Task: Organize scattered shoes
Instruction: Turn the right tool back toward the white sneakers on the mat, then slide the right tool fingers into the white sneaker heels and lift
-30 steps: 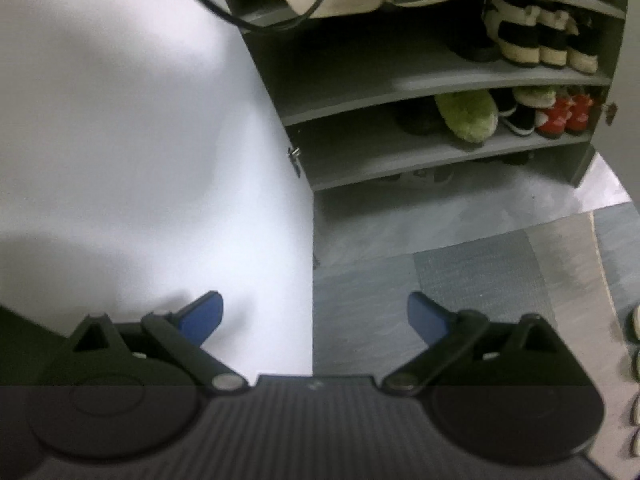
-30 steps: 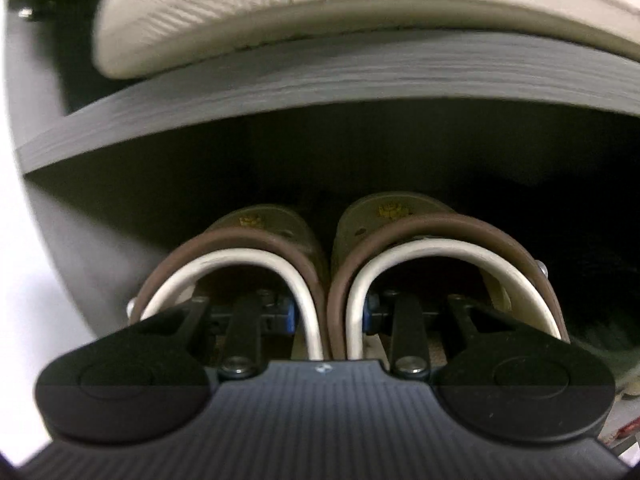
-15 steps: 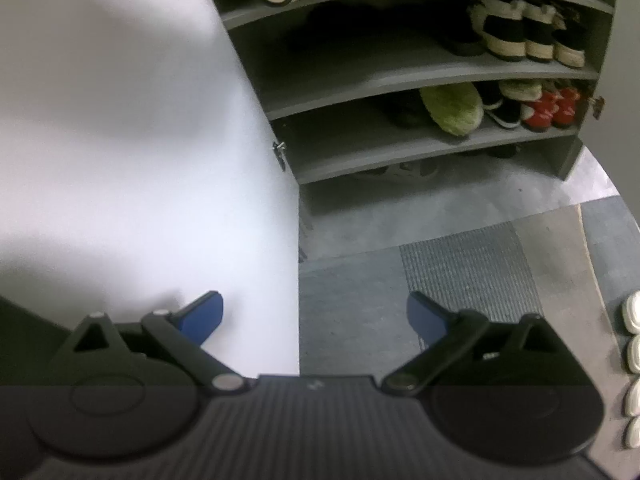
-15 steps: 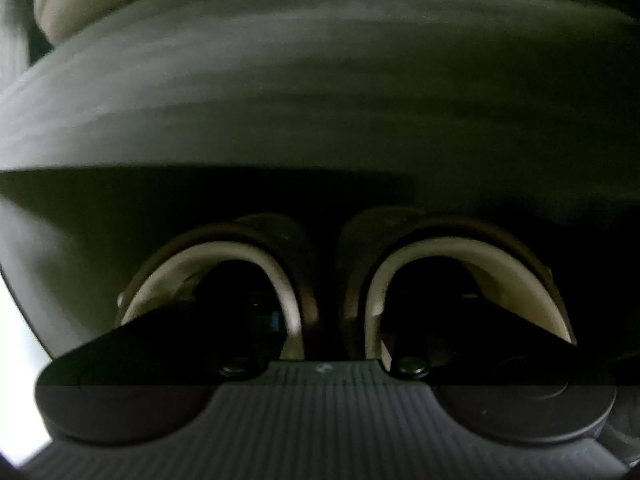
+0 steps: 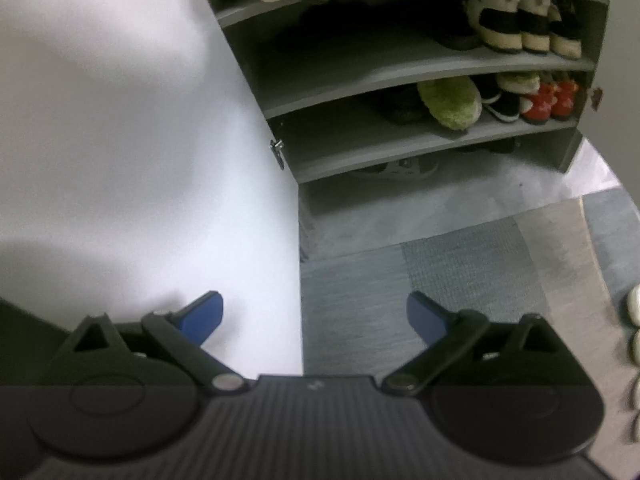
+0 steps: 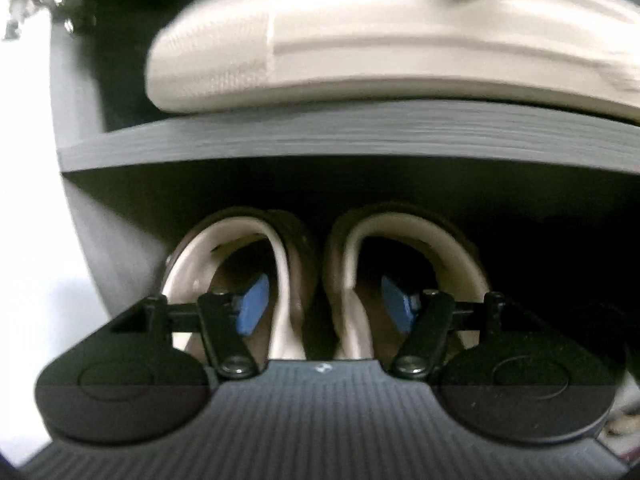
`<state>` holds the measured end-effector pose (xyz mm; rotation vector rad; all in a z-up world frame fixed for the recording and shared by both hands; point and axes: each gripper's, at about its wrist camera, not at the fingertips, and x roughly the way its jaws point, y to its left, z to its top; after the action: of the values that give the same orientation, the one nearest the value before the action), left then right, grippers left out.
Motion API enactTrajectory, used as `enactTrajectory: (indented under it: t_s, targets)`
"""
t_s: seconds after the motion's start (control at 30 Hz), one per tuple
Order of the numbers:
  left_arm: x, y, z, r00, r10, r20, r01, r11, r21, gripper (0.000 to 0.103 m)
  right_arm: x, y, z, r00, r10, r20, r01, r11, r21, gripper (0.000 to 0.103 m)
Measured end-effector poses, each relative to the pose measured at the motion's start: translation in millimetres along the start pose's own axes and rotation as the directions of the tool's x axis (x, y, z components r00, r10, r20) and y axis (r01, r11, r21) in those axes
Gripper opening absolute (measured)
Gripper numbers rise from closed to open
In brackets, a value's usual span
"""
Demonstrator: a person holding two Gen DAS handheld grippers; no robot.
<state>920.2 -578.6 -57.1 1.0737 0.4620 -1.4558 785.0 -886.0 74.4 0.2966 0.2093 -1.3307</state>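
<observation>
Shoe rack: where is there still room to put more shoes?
On the shoe rack, the middle shelf is bare left of the black-and-cream shoes. The shelf below is bare left of the dark shoe beside the green fuzzy slipper. Both right ends are crowded. The left claw hangs open, holding nothing.

A pair of sandals [image 6: 320,280] sits side by side on a shelf, straps toward the camera, with another shelf board [image 6: 320,136] just above carrying a sneaker [image 6: 360,40]. The shoe rack [image 5: 400,80] stands right of a wall [image 5: 120,120], slippers [image 5: 448,104] on its lower shelf.
</observation>
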Motion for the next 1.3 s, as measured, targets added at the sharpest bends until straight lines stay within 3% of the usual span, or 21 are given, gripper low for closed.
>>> enactTrajectory:
  t_s: [0.13, 0.3, 0.4, 0.47, 0.5, 0.53, 0.57, 0.6, 0.67, 0.73, 0.77, 0.83, 0.87, 1.0, 1.03, 1.07, 1.1, 1.13, 1.17, 1.2, 1.3]
  targets:
    - [13.3, -14.4, -17.2, 0.998, 0.027, -0.054, -0.021, 0.994, 0.105, 0.099, -69.7, -28.6, -16.5, 0.996, -0.086, -0.006, 0.086, 0.996, 0.014, 0.065]
    - [13.1, -43.5, -32.5, 0.992, 0.011, -0.125, 0.014, 0.98, 0.199, 0.099, -160.0, -75.0, -44.9, 0.982, -0.186, -0.039, 0.188, 0.979, 0.073, 0.065]
    - [5.7, -67.2, -32.9, 0.991, -0.007, -0.132, 0.041, 0.967, 0.252, 0.099, -248.9, -132.7, -80.6, 0.945, -0.308, -0.106, 0.321, 0.936, 0.146, 0.065]
    - [-4.5, -90.2, -30.1, 0.994, -0.027, -0.103, 0.057, 0.952, 0.302, 0.099, -282.9, -155.8, -102.9, 0.923, -0.359, -0.142, 0.38, 0.909, 0.173, 0.065]
    - [-8.0, -100.0, -28.4, 0.995, -0.032, -0.093, 0.06, 0.945, 0.321, 0.099, -311.9, -170.2, -120.1, 0.896, -0.406, -0.18, 0.437, 0.879, 0.193, 0.065]
    - [-10.7, -108.2, -26.9, 0.996, -0.036, -0.085, 0.062, 0.94, 0.334, 0.099, -349.3, -188.8, -141.6, 0.853, -0.463, -0.241, 0.513, 0.829, 0.224, 0.065]
    - [-17.8, -125.1, -24.9, 0.997, -0.045, -0.07, 0.067, 0.931, 0.359, 0.099, -370.2, -198.2, -150.8, 0.835, -0.482, -0.264, 0.541, 0.807, 0.237, 0.065]
    - [-24.2, -141.4, -23.5, 0.997, -0.054, -0.058, 0.072, 0.923, 0.377, 0.099, -398.9, -211.3, -167.9, 0.802, -0.513, -0.305, 0.589, 0.765, 0.26, 0.065]
    - [-34.5, -171.1, -23.4, 0.996, -0.069, -0.047, 0.082, 0.912, 0.402, 0.099, -464.7, -237.7, -213.2, 0.713, -0.58, -0.393, 0.694, 0.664, 0.278, 0.065]
    - [-42.1, -199.6, -25.4, 0.996, -0.079, -0.045, 0.091, 0.901, 0.424, 0.099, -519.3, -255.4, -257.9, 0.65, -0.61, -0.453, 0.755, 0.587, 0.292, 0.065]
    - [-48.1, -220.4, -29.6, 0.995, -0.086, -0.049, 0.099, 0.894, 0.437, 0.099, -527.7, -257.7, -265.3, 0.641, -0.613, -0.462, 0.763, 0.576, 0.293, 0.065]
    - [-55.2, -247.5, -38.4, 0.994, -0.095, -0.055, 0.11, 0.885, 0.452, 0.099, -581.7, -286.4, -307.0, 0.573, -0.631, -0.523, 0.818, 0.483, 0.312, 0.065]
    - [-62.0, -272.2, -50.3, 0.993, -0.104, -0.059, 0.12, 0.873, 0.473, 0.099, -606.1, -298.8, -325.5, 0.549, -0.634, -0.545, 0.835, 0.445, 0.323, 0.065]
    - [-76.8, -335.9, -77.0, 0.993, -0.106, -0.055, 0.119, 0.841, 0.527, 0.099, -649.7, -330.4, -376.6, 0.502, -0.617, -0.605, 0.865, 0.354, 0.356, 0.065]
    - [-80.5, -350.6, -79.3, 0.993, -0.108, -0.045, 0.115, 0.839, 0.532, 0.099, -667.5, -350.9, -406.1, 0.478, -0.602, -0.64, 0.878, 0.299, 0.375, 0.066]
    - [-84.2, -365.0, -81.2, 0.993, -0.11, -0.034, 0.111, 0.837, 0.536, 0.099, -667.9, -355.2, -412.1, 0.474, -0.597, -0.648, 0.88, 0.285, 0.381, 0.07]
    - [-86.2, -376.6, -79.5, 0.992, -0.12, -0.026, 0.115, 0.84, 0.53, 0.099, -674.0, -373.6, -438.0, 0.453, -0.582, -0.675, 0.889, 0.239, 0.39, 0.08]
    - [-87.1, -387.6, -76.6, 0.991, -0.135, -0.02, 0.126, 0.846, 0.518, 0.1, -681.1, -394.0, -466.7, 0.431, -0.563, -0.705, 0.898, 0.189, 0.398, 0.084]
    - [-85.5, -394.7, -73.8, 0.989, -0.145, -0.014, 0.132, 0.849, 0.511, 0.1, -678.7, -397.4, -472.0, 0.425, -0.56, -0.711, 0.9, 0.178, 0.397, 0.086]
    - [-84.6, -405.5, -70.2, 0.987, -0.164, 0.001, 0.141, 0.852, 0.504, 0.1, -676.9, -409.9, -491.1, 0.402, -0.563, -0.722, 0.908, 0.145, 0.392, 0.086]
    - [-67.4, -434.3, -59.9, 0.974, -0.219, 0.059, 0.16, 0.849, 0.503, 0.1, -673.9, -447.6, -547.1, 0.407, -0.554, -0.726, 0.896, 0.086, 0.436, 0.086]
